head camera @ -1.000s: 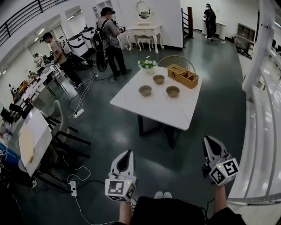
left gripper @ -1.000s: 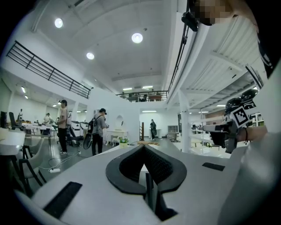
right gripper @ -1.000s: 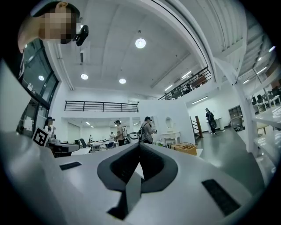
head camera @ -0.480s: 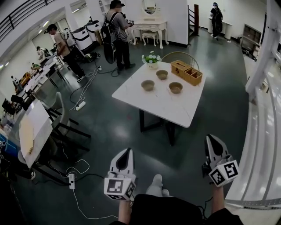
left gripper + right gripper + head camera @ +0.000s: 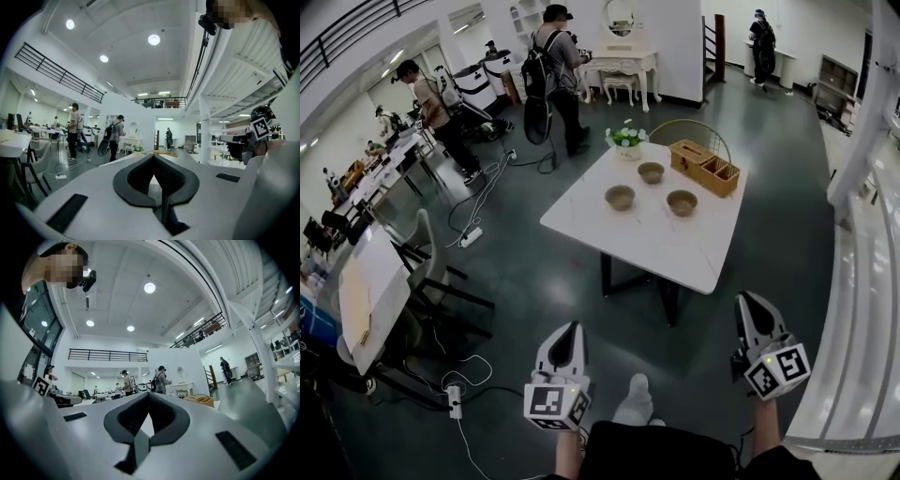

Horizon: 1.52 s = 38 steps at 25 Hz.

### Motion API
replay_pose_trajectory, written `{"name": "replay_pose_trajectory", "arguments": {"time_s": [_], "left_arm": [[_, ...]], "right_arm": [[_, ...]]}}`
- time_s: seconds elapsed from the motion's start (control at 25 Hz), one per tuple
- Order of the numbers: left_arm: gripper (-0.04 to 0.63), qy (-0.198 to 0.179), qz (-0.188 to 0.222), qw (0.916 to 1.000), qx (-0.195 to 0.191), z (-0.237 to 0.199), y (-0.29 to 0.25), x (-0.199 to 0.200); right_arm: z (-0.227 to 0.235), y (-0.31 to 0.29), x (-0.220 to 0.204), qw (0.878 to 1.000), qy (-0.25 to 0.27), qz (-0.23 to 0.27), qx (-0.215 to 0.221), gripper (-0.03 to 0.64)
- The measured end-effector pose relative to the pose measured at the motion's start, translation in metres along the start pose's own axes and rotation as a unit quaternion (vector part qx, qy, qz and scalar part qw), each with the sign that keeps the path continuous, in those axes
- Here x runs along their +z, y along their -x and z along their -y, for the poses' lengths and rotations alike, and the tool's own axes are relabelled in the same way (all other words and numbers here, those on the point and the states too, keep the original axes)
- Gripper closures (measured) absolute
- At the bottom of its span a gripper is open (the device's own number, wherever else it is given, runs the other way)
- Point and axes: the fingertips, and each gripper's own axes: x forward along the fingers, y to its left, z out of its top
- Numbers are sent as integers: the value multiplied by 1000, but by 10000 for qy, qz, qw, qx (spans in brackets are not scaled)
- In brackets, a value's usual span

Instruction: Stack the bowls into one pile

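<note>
Low in frame, my left gripper (image 5: 574, 328) and right gripper (image 5: 744, 300) have fingers closed, empty; three bowls (image 5: 620, 197) sit apart on the tabletop (image 5: 647, 246).

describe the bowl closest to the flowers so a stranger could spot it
On the white table mid-room, a flower pot and a wooden box stand at the far end. Of the three brown bowls in a triangle, this bowl is the far tip, between flowers and box; the other two bowls sit nearer the person.
</note>
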Motion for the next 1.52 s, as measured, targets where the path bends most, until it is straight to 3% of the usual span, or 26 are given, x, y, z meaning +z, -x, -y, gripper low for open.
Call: {"name": "replay_pose_trajectory", "arguments": {"time_s": [0.76,1.04,1.52], "left_arm": [[581,121,22,9982,-593,-68,-157,9],[581,48,-60,9961,-878,-73,-194,3],[581,174,-282,9954,-897,-83,-230,-17]], "right_arm": [[38,-134,-11,9991,100,-11,-403,603],[44,-160,-28,9987,-59,-36,-505,603],[84,-181,-52,9958,-193,-260,-862,603]]}}
